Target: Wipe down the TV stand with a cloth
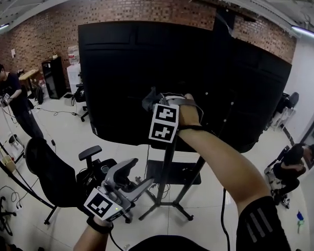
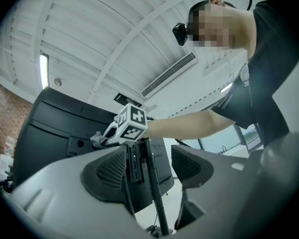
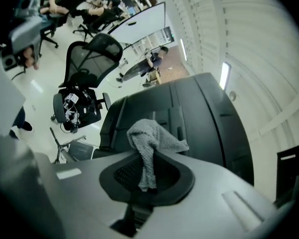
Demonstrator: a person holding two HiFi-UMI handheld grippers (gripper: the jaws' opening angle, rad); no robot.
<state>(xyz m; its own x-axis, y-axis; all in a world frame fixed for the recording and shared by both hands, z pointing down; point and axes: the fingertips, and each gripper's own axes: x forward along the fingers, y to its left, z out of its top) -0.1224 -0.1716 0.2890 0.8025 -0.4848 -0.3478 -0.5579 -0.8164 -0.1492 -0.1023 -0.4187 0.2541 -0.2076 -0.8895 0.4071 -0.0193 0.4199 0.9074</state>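
Brick wall [image 1: 146,4] closes the far side of a wide room with a pale floor [image 1: 68,135], and a person [image 1: 13,95] stands well off at the left edge. Nearer on that side, a black office chair [image 1: 47,171] sits close to the left gripper [image 1: 138,175], which hangs low with its jaws spread wide and nothing between them. Just beyond it the TV stand [image 1: 167,174] rises on a slim pole from splayed legs, with bare floor all around its base. It carries a large black panel [image 1: 120,77] whose lower edge runs above the pole. The right gripper [image 1: 154,97] reaches up to that panel's back, jaws clamped on a grey cloth [image 3: 149,143] that bunches and droops from the tips. Another person [image 1: 293,161] sits at the far right.
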